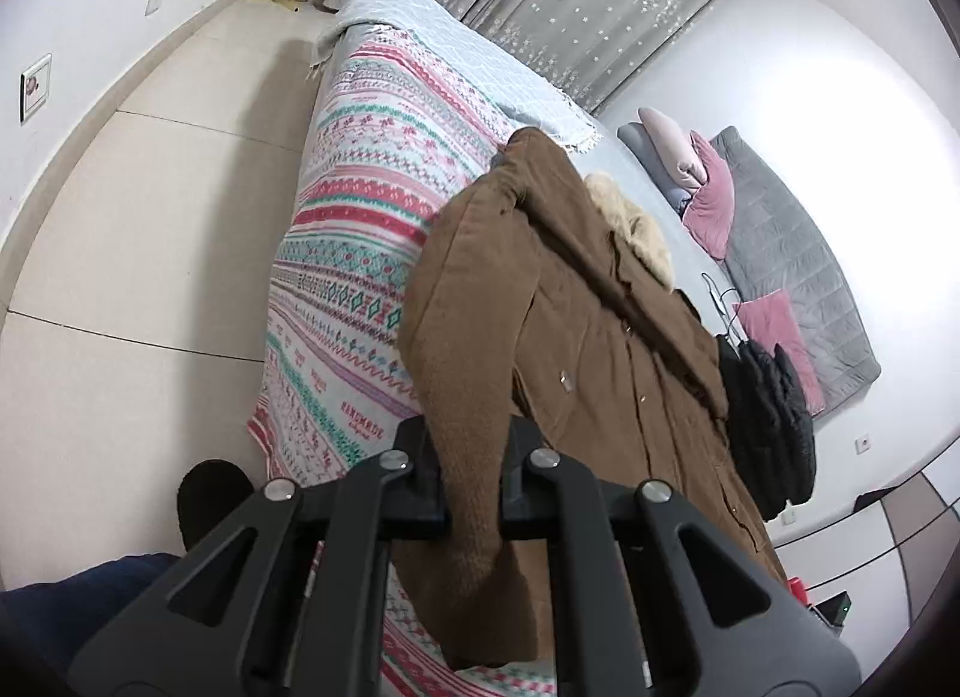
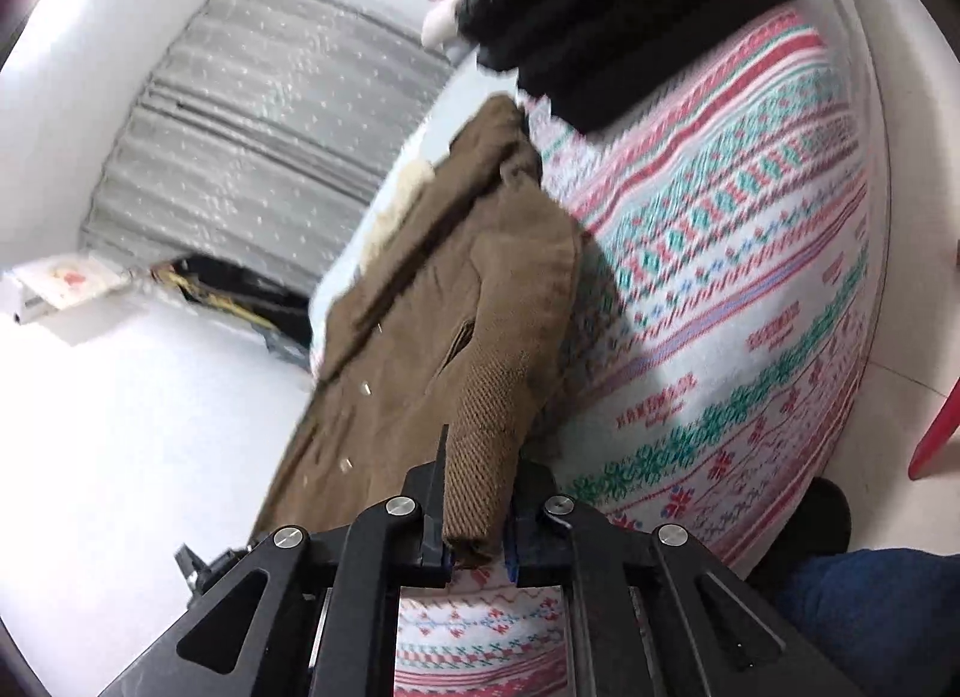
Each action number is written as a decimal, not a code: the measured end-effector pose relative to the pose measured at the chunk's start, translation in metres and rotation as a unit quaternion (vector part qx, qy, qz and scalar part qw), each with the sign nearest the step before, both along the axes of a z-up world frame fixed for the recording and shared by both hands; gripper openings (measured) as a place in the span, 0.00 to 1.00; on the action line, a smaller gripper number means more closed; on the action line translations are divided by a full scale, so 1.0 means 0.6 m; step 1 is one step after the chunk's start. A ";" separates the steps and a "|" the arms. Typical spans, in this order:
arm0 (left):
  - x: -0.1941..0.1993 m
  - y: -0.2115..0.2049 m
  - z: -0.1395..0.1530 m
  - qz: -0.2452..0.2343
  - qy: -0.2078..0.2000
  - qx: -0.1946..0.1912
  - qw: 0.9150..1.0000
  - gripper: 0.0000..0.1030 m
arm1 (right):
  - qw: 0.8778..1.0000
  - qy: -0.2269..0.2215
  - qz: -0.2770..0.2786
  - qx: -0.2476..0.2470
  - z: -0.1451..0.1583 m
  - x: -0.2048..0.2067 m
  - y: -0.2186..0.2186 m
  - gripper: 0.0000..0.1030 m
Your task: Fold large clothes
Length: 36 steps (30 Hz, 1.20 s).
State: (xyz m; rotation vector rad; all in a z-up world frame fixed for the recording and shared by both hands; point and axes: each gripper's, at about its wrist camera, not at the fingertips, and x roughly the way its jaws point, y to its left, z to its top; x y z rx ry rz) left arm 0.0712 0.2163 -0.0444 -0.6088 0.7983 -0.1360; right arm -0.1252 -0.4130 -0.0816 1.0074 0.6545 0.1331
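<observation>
Black tools (image 1: 471, 475) (image 2: 480, 517), silver screws, blue trousers (image 2: 870, 607).

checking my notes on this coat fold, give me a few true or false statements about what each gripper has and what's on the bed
1. The left gripper is shut on a sleeve of the brown coat. True.
2. The right gripper is open and holds nothing. False: it is shut on the coat's ribbed cuff.
3. The coat lies on a plain white sheet. False: it lies on a patterned blanket with red and green bands.
4. A black quilted jacket lies on the bed beside the coat. True.
5. The coat has a pale furry collar. True.
</observation>
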 end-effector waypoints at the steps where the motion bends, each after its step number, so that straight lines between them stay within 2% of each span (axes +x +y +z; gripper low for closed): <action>1: 0.000 -0.003 0.006 -0.001 -0.002 0.008 1.000 0.11 | 1.000 -0.006 -0.007 -0.004 0.008 -0.003 -0.004 0.09; 5: 0.007 -0.008 0.002 0.007 0.004 0.020 1.000 0.11 | 1.000 0.001 -0.018 -0.010 0.011 0.002 -0.009 0.09; 8: 0.006 -0.030 -0.017 0.007 0.026 0.075 0.997 0.11 | 0.999 0.015 -0.014 -0.028 0.007 0.010 -0.003 0.10; 10: 0.001 -0.037 -0.019 0.009 0.027 0.095 0.995 0.11 | 0.999 0.015 -0.011 -0.048 0.014 0.011 0.005 0.10; 12: -0.003 -0.045 -0.015 0.011 0.025 0.114 0.993 0.11 | 0.999 0.008 -0.011 -0.046 0.016 0.011 0.005 0.10; 15: -0.004 -0.070 -0.013 0.015 0.029 0.167 0.985 0.12 | 0.998 0.015 -0.009 -0.053 0.014 0.015 0.007 0.10; 17: -0.006 -0.093 -0.012 0.018 0.029 0.211 0.977 0.12 | 0.998 0.022 -0.010 -0.066 0.014 0.018 0.012 0.10; 19: -0.007 -0.108 -0.008 0.020 0.024 0.238 0.971 0.12 | 0.996 0.025 -0.013 -0.080 0.016 0.020 0.016 0.10; 23: -0.008 -0.114 -0.003 0.034 0.016 0.262 0.964 0.12 | 0.995 0.026 -0.014 -0.090 0.014 0.024 0.021 0.10; 28: -0.006 -0.132 -0.008 0.039 0.014 0.307 0.951 0.12 | 0.993 0.029 -0.018 -0.116 0.014 0.032 0.032 0.11; 33: -0.005 -0.135 -0.005 0.043 0.017 0.311 0.949 0.12 | 0.993 0.023 -0.006 -0.117 0.012 0.041 0.045 0.11; 36: -0.005 -0.141 -0.004 0.046 0.015 0.318 0.947 0.12 | 0.995 0.017 -0.008 -0.101 0.010 0.043 0.043 0.11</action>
